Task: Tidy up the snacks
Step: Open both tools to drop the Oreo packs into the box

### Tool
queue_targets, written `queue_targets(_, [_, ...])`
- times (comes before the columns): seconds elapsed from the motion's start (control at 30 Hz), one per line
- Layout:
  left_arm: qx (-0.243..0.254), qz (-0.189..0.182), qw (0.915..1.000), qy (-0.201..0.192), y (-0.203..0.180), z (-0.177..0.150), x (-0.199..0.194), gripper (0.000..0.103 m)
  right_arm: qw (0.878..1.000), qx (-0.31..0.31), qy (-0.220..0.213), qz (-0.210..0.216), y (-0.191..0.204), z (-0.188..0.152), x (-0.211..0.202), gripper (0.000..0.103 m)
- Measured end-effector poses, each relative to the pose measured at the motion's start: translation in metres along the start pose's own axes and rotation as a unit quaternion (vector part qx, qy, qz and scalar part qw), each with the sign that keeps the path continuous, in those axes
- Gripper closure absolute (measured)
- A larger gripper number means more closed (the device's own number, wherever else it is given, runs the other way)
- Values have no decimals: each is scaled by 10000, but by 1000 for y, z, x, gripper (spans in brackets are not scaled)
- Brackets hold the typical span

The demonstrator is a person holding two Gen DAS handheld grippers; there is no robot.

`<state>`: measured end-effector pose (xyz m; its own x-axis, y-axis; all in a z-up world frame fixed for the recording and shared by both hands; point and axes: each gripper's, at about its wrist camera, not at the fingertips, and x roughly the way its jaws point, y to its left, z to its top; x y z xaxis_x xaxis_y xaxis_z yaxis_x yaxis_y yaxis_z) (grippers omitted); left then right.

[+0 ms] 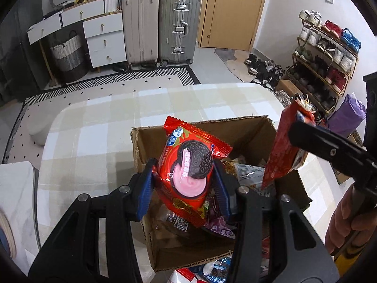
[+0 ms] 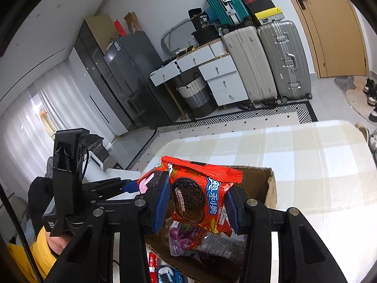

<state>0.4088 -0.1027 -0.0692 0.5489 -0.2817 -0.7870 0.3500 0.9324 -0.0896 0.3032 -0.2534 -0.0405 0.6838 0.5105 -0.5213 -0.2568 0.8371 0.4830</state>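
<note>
My left gripper [image 1: 186,184] is shut on a red Oreo pack with pink cream [image 1: 188,169], held above an open cardboard box [image 1: 146,141] of mixed snacks. My right gripper [image 2: 198,205] is shut on a red Oreo pack with chocolate cream [image 2: 200,195], also above the box [image 2: 271,188]. In the left wrist view the right gripper's pack [image 1: 285,146] hangs edge-on over the box's right side. In the right wrist view the left gripper's pack [image 2: 150,179] shows to the left. A purple snack bag [image 2: 186,240] lies inside the box.
The box stands on a table with a checked cloth [image 1: 106,127]. More Oreo packs [image 1: 216,271] lie in front of the box. Suitcases [image 1: 160,28], white drawers [image 1: 103,37], a shoe rack [image 1: 329,54] and a patterned rug [image 1: 117,80] lie beyond.
</note>
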Motion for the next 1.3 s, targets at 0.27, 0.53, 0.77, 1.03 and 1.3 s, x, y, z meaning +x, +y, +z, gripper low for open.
queue_targets(0.27, [53,29,10000,35,-1,0,20,59,9998,-24,177,-50,2,-8,7,60])
queue_targets(0.53, [141,176,9997,62,-5,-22,13,57,9987,-45,483,-157,5,-18,21,60])
queue_targets(0.77, [183,334,9992,-71,-5,-41,-23,45,9981,-175,541,-227,16,-20,20,60])
queue_targets(1.03, [167,392,9990,-151,-5,-53,-63,44,9973,-240,523,-452,22,-16,15,49])
queue_targets(1.3, [165,504,9981,-308,-8,-67,-105,34,9978,-335,184,-550,43,-9,-20,43])
